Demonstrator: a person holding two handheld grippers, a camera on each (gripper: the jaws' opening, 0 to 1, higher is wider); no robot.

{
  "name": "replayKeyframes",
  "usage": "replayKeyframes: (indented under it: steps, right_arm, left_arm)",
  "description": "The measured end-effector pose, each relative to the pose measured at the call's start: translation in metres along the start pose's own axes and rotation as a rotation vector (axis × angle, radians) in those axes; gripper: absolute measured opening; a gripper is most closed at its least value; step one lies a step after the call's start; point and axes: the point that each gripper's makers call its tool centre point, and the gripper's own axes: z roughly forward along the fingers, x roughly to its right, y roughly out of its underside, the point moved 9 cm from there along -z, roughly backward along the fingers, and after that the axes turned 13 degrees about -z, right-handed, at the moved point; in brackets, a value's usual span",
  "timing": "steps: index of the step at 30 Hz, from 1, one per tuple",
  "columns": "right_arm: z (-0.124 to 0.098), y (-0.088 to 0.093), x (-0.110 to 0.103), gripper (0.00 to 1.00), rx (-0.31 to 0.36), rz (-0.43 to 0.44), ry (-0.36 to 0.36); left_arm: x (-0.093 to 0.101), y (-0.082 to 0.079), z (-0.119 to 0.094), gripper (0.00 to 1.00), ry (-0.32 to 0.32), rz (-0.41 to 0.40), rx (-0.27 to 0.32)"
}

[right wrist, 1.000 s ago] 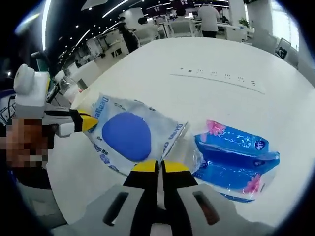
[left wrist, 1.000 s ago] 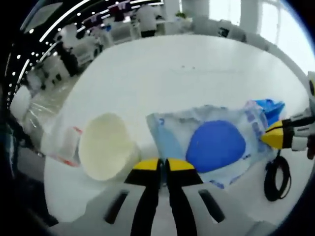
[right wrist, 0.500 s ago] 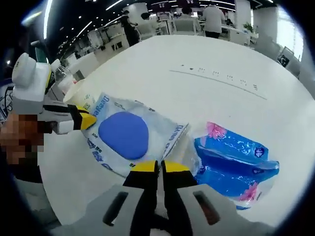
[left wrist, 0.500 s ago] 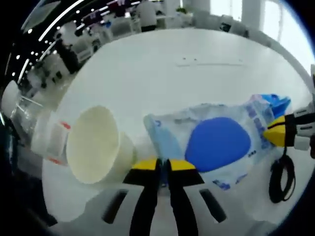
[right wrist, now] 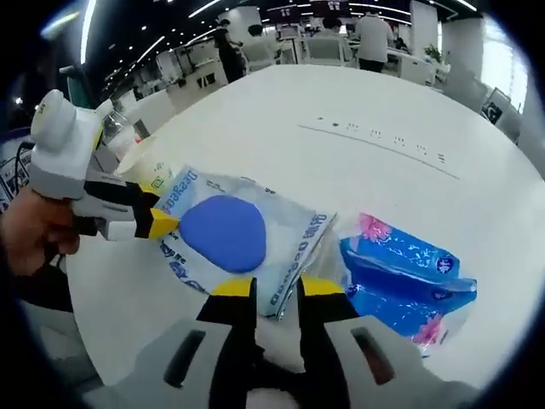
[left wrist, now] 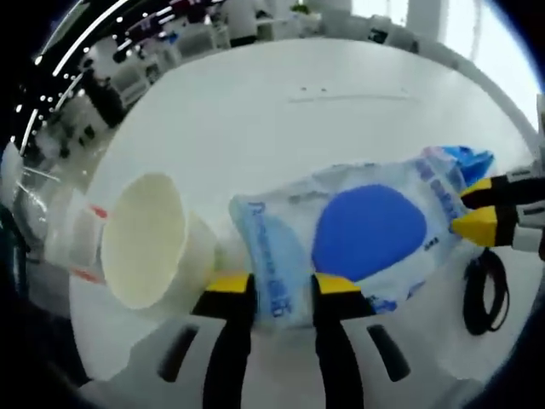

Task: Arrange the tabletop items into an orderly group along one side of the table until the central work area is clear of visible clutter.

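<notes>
Spanning the room: an open-plan hall with ceiling strip lights, white desks and standing people beyond the table.
Surface: a round white tabletop (left wrist: 281,128), bare through the middle, with a faint row of small dark marks (right wrist: 383,141) across it.
Left edge: a clear plastic cup with red marks (left wrist: 72,243) lies beside a cream paper cup (left wrist: 149,243) tipped on its side, mouth towards the camera.
Left gripper (left wrist: 277,285): jaws parted, straddling one end of the translucent plastic pouch with a blue oval patch (left wrist: 358,239); no firm pinch shows.
Pouch: flat on the table, between both grippers.
Right gripper (right wrist: 277,288): jaws likewise apart at the pouch's other end.
Right side: a blue wrapped tissue pack with pink flowers (right wrist: 400,277) just beside the pouch; a coiled black cable (left wrist: 484,290) near the edge.
</notes>
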Motion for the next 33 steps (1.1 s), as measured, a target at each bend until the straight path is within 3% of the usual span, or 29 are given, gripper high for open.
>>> replayKeyframes:
  steps: [6,9,17,19,23,29,33]
  right_arm:
    - [-0.006,0.003,0.002,0.16,-0.012,0.007,0.003]
    - [-0.008,0.006,0.002,0.16,-0.020,0.010,0.003]
    - [-0.003,0.014,0.000,0.14,-0.048,0.038,0.001]
    - [-0.004,0.016,0.001,0.12,-0.052,0.043,0.010]
    - [-0.001,0.017,-0.003,0.12,-0.042,0.071,-0.002]
    - [0.002,0.018,-0.005,0.12,-0.039,0.081,0.000]
    - [0.003,0.020,-0.005,0.11,-0.040,0.107,0.006]
  left_arm:
    - [-0.005,0.007,-0.011,0.32,-0.008,0.007,-0.008]
    - [-0.007,0.012,-0.021,0.40,-0.020,0.018,-0.007]
    - [-0.015,0.031,-0.044,0.47,0.015,-0.024,0.010]
    - [-0.016,0.040,-0.049,0.51,0.029,0.005,0.002]
    - [-0.020,0.052,-0.062,0.56,0.046,0.047,0.027]
    - [-0.022,0.059,-0.083,0.62,0.109,0.037,0.092]
    - [-0.020,0.065,-0.097,0.67,0.118,0.109,0.115]
